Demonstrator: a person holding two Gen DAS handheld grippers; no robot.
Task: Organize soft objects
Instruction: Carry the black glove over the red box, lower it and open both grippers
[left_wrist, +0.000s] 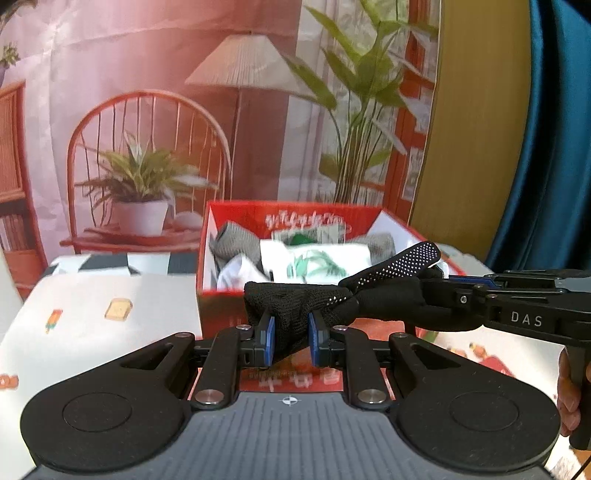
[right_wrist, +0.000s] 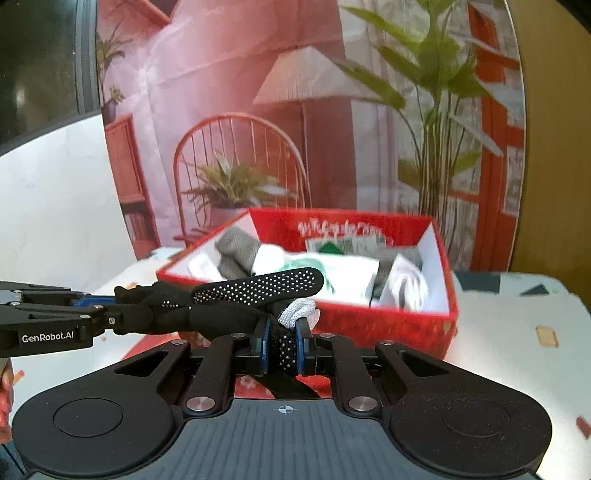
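Both tongs, left (left_wrist: 290, 341) and right (right_wrist: 283, 345), clench one black dotted glove (left_wrist: 343, 295) above the bench, short of the red box (right_wrist: 388, 325) ahead already holding folded socks; dropping it in remains.

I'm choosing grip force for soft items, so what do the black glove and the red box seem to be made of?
Black glove: looks like knitted fabric, matte, with rows of small pale grip dots, probably rubbery; it creases and bunches where both tongs pinch it. Red box: seems to be printed cardboard, red outside and plain white inside, with thin straight walls and sharp folded corners; blur hides the surface finish.
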